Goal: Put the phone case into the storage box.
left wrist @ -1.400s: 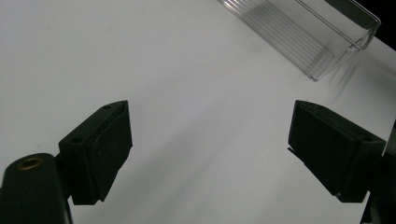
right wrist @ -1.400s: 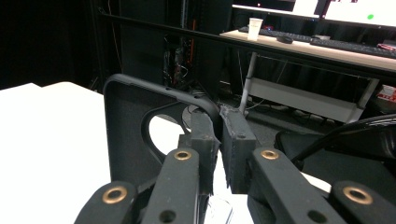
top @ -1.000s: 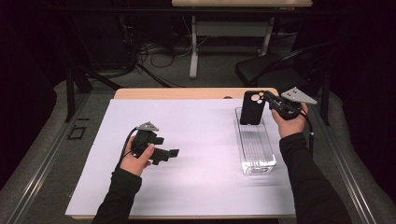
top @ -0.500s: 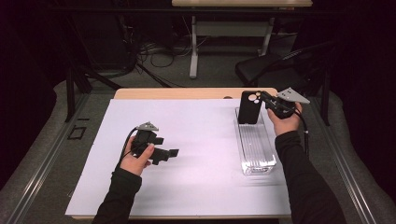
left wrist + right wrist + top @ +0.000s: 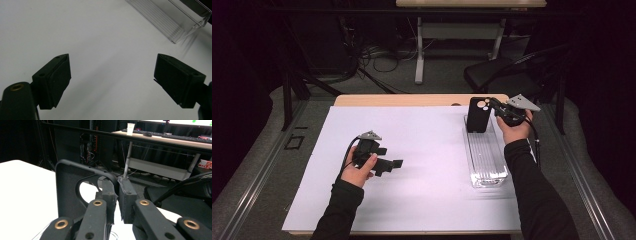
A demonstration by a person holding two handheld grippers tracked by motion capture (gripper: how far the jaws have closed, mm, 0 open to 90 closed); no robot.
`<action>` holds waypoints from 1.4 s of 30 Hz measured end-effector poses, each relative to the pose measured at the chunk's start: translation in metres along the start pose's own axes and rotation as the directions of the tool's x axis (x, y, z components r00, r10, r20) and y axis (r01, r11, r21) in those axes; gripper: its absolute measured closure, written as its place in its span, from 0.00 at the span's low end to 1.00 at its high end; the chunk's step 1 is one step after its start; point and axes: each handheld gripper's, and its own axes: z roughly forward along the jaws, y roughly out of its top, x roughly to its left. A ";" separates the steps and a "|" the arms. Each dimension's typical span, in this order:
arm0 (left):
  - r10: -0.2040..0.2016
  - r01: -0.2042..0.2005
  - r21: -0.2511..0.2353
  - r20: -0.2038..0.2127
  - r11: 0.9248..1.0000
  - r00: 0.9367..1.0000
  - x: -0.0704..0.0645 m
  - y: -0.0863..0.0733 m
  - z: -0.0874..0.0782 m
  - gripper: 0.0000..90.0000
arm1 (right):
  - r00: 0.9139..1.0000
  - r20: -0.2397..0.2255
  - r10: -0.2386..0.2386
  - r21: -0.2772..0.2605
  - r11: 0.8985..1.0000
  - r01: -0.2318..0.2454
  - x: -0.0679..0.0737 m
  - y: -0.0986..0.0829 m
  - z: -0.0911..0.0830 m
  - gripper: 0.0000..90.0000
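High view: we see the right gripper [image 5: 493,106] at the far right of the white table [image 5: 432,140], its jaws pinching the upper edge of a black phone case [image 5: 477,115] that stands upright at the far end of a clear plastic tray [image 5: 486,159]. The left gripper [image 5: 393,164] rests low over the table's left half, well apart from the tray.

Left gripper view: we see its jaws spread wide over bare table, with a corner of the tray at the upper right.

Right gripper view: we see its jaws pressed onto the case's rim beside the camera cutout.
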 end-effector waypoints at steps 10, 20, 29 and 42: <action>-0.001 0.001 0.007 0.005 1.000 1.000 0.001 -0.001 0.002 0.16 | 0.997 -0.007 -0.074 0.004 0.997 0.074 0.007 0.012 0.007 0.94; -0.004 0.004 0.010 0.004 1.000 1.000 0.002 -0.002 0.002 0.16 | 0.996 0.001 -0.084 0.001 0.996 0.084 0.009 0.012 0.015 0.94; -0.004 0.004 0.013 0.004 1.000 1.000 0.002 -0.002 0.003 0.16 | 0.996 -0.006 -0.085 0.004 0.996 0.085 0.008 0.009 0.014 0.94; 0.000 -0.001 0.017 0.005 1.000 1.000 0.002 -0.003 0.004 0.16 | 0.997 0.001 -0.075 -0.007 0.997 0.075 0.004 0.004 0.012 0.94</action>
